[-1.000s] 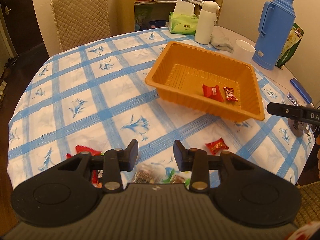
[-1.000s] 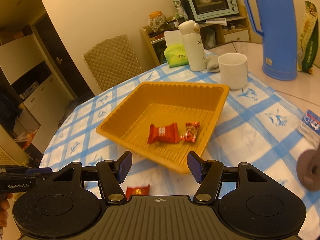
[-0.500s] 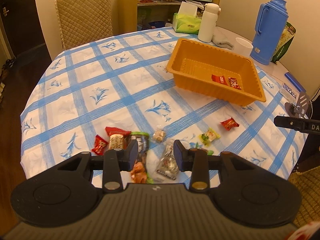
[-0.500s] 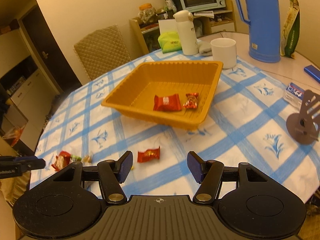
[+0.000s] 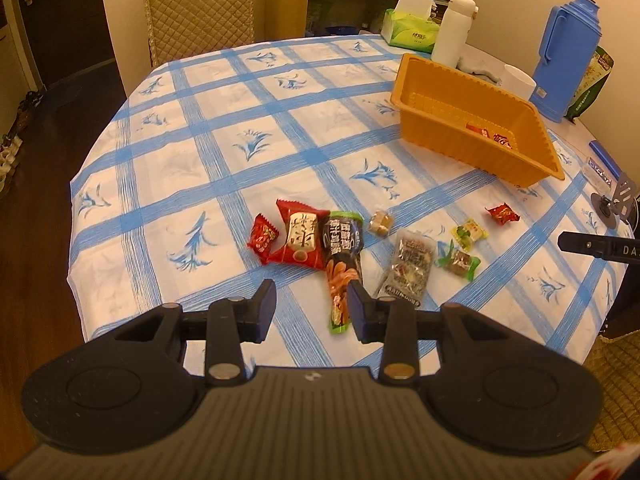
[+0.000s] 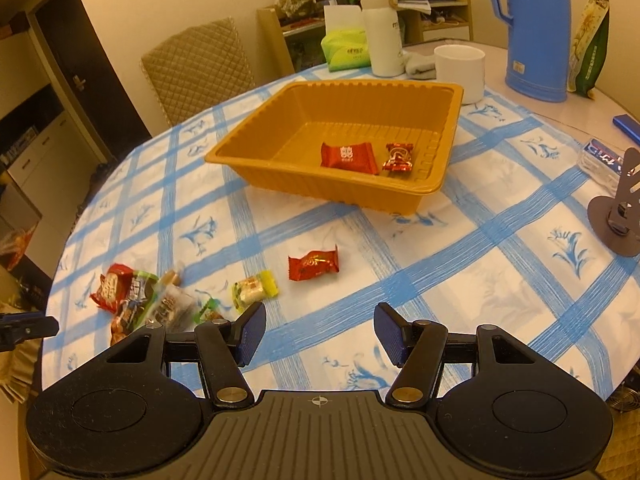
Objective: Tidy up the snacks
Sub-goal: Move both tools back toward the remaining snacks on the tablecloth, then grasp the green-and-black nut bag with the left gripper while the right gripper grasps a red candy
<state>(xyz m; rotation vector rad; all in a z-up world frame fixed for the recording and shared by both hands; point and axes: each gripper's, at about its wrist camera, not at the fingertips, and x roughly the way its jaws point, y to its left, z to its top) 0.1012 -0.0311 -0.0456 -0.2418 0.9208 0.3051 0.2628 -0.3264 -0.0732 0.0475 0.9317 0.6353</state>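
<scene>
Both tools, left [image 5: 311,307] and right [image 6: 320,334], hang spread and empty; two red sweets lie in the orange plastic tray [image 6: 280,184]; the small red foil-wrapped candy [image 6: 313,267] on the blue-checked counter [image 6: 460,280] looks nearest, so the right should descend and straddle it.

From my right gripper [image 6: 319,336], open cloth runs toward 12 o'clock — only a small red foil candy [image 6: 313,266] lies before the orange plastic tray [image 6: 256,168]. At 3 o'clock a grey metal stand [image 6: 618,216] blocks the side. Ahead of my left gripper [image 5: 311,305], a loose cluster of snack packets [image 5: 340,240] crowds 12 o'clock — bare checked tablecloth [image 5: 192,152] toward 10.
</scene>
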